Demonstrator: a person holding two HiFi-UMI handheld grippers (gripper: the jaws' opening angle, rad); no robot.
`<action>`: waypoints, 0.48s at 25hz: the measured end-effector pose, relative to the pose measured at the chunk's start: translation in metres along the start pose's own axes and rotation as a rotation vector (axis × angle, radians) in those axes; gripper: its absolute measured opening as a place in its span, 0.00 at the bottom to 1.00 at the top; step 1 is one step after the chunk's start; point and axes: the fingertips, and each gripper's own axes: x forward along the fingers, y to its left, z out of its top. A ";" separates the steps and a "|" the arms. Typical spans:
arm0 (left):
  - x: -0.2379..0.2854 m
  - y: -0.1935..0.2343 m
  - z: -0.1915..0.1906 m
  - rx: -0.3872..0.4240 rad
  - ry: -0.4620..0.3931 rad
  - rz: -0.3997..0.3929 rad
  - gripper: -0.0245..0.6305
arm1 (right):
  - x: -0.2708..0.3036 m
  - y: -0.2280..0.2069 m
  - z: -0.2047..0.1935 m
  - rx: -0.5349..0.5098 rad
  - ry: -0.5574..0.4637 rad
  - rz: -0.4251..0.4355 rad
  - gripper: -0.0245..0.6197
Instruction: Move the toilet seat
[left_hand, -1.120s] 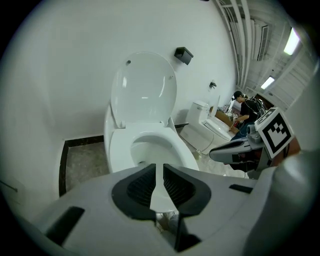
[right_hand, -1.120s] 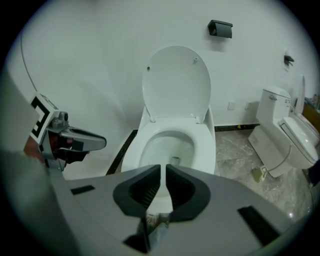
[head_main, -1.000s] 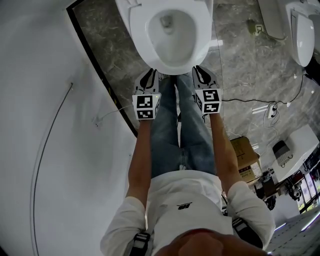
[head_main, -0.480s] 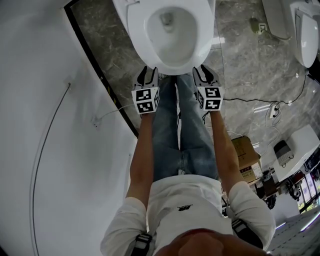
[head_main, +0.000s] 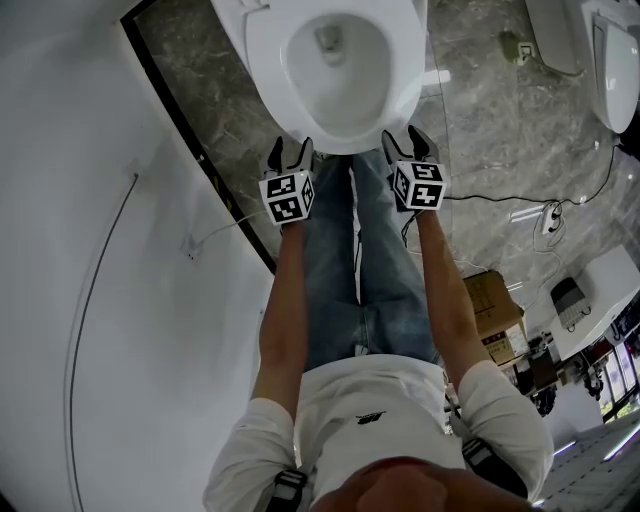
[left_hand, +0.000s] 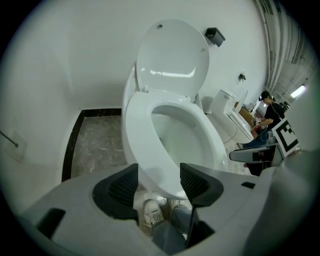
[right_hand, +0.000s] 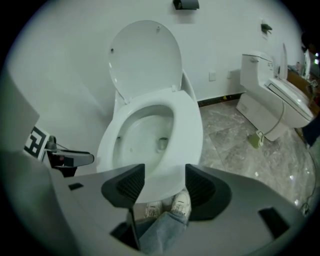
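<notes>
Both grippers have crept up the frame toward the bowl's front, their jaws just opening. Left gripper (head_main: 290, 155) and right gripper (head_main: 407, 143) stand apart, gripping nothing. The toilet seat (head_main: 262, 70), down at top centre, shows its front rim in each gap. Only the gripper views show the upright lid (left_hand: 172, 55).

My left gripper (head_main: 290, 155) and right gripper (head_main: 407, 145) are grey moulded shells. Each has two black ribbed pads (left_hand: 122, 186) and a white cube (head_main: 287, 197) printed with black square markers. I wear a white short-sleeved T-shirt (head_main: 370, 400) with a small dark logo on the chest, blue jeans (head_main: 345, 260) and white shoes (right_hand: 181, 202). Dark straps (head_main: 283, 490), with what look like grey buckles, cross my shoulders.
</notes>
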 end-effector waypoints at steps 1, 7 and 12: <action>0.002 0.001 -0.002 -0.003 0.005 0.001 0.42 | 0.002 -0.003 -0.003 0.019 0.006 -0.010 0.40; 0.016 0.001 -0.009 -0.021 0.041 0.007 0.48 | 0.020 -0.009 -0.017 0.077 0.067 0.002 0.46; 0.027 0.003 -0.015 -0.045 0.075 0.025 0.54 | 0.033 -0.009 -0.025 0.123 0.093 0.030 0.51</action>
